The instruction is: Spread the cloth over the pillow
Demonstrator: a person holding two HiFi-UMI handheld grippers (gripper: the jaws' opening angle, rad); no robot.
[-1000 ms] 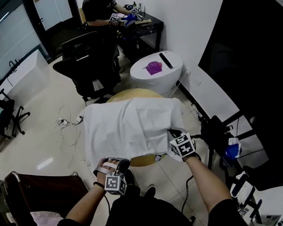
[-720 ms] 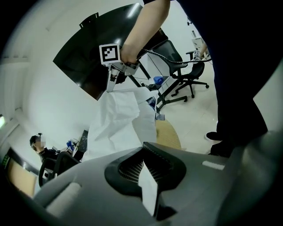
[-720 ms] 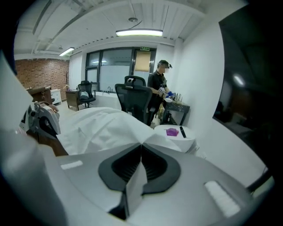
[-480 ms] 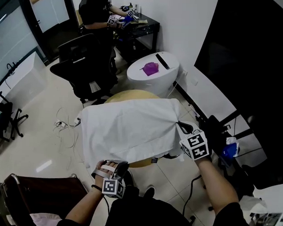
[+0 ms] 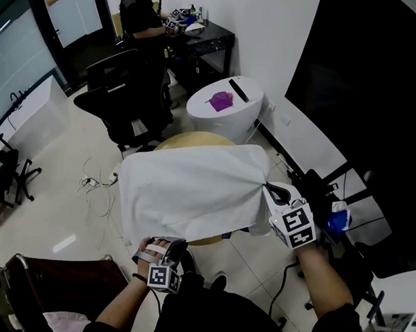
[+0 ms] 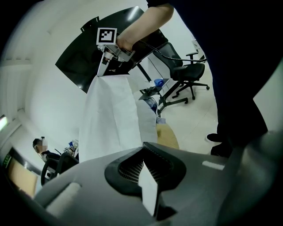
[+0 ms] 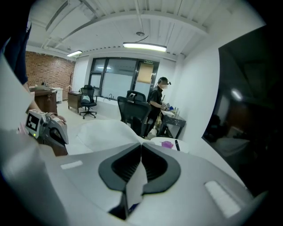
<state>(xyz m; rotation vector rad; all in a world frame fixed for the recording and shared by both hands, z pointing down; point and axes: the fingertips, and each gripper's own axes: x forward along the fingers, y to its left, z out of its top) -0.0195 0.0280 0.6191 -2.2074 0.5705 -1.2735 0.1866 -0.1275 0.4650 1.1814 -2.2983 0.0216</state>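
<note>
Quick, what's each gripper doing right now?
Left gripper: closed, pinching an edge of the cloth.
Right gripper: closed, pinching the cloth too.

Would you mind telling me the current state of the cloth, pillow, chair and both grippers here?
Cloth: spread out, held by two corners.
Pillow: mostly hidden under the cloth.
Left gripper: shut on one cloth corner.
Right gripper: shut on another corner, held higher.
Office chair: unoccupied.

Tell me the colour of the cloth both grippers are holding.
Plain white, no pattern. The cloth shows best in the head view.
</note>
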